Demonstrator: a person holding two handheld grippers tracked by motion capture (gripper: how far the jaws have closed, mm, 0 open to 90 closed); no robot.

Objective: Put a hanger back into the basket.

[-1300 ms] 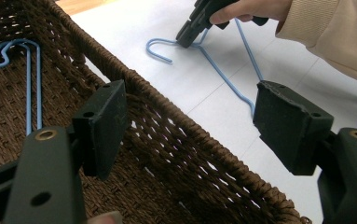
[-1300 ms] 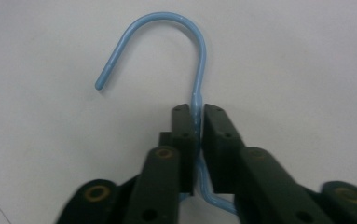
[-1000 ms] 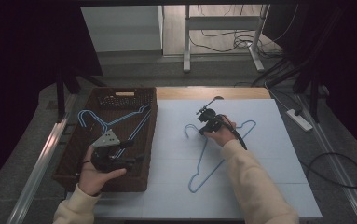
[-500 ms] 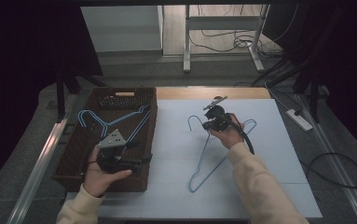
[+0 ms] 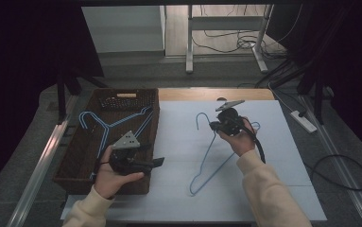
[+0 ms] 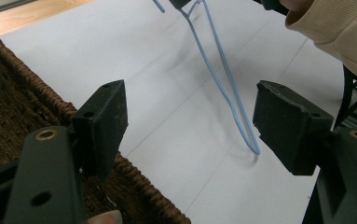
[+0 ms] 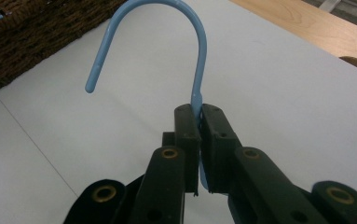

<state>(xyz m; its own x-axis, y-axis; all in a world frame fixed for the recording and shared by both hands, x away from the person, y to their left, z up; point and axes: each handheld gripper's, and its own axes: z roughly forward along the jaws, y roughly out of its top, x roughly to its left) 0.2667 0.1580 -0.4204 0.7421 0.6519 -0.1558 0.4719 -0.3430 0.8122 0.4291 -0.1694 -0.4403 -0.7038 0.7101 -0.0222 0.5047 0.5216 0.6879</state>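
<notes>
Right gripper (image 7: 199, 116) clamped tight on neck of blue wire hanger (image 5: 211, 156), lifted near far edge of white table sheet (image 5: 178, 137). Left gripper (image 6: 190, 126) wide, empty, beside wicker basket (image 5: 74, 161). Likely light, springy, slippery; best held at neck.

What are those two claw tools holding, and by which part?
The right gripper pinches a blue hanger by the neck below its hook. The left gripper is open, holding nothing.

Dim, dark-edged high view; gripper views brighter, soft shadows, sharp
</notes>
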